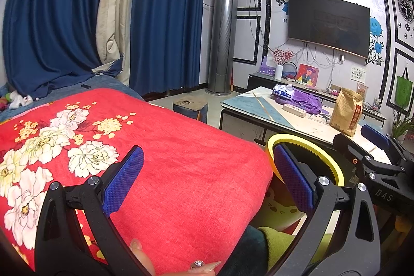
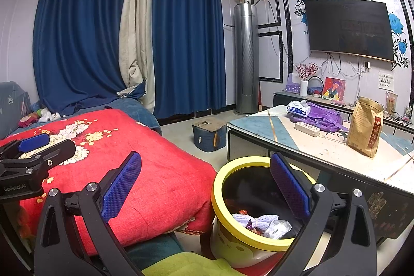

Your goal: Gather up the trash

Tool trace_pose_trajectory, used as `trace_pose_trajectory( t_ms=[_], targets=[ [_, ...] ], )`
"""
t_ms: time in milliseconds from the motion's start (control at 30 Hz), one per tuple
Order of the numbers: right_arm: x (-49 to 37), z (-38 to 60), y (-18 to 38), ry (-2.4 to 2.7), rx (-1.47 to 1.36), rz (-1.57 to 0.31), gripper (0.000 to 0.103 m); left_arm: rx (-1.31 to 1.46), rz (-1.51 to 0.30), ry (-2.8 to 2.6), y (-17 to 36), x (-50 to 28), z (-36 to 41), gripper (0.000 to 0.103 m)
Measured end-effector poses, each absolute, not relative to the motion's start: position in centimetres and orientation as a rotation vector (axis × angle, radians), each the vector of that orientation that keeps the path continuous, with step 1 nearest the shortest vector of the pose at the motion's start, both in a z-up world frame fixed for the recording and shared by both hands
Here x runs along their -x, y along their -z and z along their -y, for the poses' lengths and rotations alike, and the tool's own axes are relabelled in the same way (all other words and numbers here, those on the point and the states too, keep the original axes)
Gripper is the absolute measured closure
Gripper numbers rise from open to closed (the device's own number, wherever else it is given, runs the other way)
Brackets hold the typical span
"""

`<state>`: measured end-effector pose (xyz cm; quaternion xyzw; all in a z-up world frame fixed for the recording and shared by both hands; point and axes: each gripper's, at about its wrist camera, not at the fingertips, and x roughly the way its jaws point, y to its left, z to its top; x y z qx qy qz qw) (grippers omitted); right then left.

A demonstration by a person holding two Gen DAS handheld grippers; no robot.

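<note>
A yellow-rimmed trash bin (image 2: 220, 188) with a black liner stands on the floor between the bed and the low table. Wrappers and white netting (image 2: 261, 223) lie inside it. My right gripper (image 2: 204, 157) is open and empty, held above the bin's left rim, its right pad (image 2: 289, 188) over the bin's mouth. My left gripper (image 1: 207, 149) is open and empty above the red flowered blanket (image 1: 168, 146), a hand's fingernails (image 1: 204, 264) behind it. The bin's rim (image 1: 305, 144) shows past its right pad. Each gripper appears in the other's view: right gripper (image 1: 361, 140), left gripper (image 2: 44, 145).
The low table (image 2: 261, 126) to the right holds a brown paper bag (image 2: 364, 128), a purple backpack (image 2: 320, 115), a tissue pack (image 2: 298, 107) and a white power strip (image 2: 306, 129). A blue stool (image 2: 209, 133) stands on the floor beyond the bin. Green fabric (image 2: 186, 265) lies below.
</note>
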<state>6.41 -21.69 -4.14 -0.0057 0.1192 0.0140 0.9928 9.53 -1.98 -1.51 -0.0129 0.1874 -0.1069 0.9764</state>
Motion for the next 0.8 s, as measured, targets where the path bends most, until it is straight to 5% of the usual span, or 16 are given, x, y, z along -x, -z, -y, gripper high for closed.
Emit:
trace_pose_trajectory(
  t_ms=[533, 800],
  targets=[
    [-8.0, 20.2, 5.2, -0.085, 0.029, -0.317, 0.006, 0.093, -0.462, 0.151, 2.2, -11.2, 0.3, 0.011],
    [-11.8, 3.5, 3.5, -0.552, 0.073, -0.521, 0.006, 0.309, -0.507, -0.414, 1.0, -8.7, -19.6, 0.011]
  ],
)
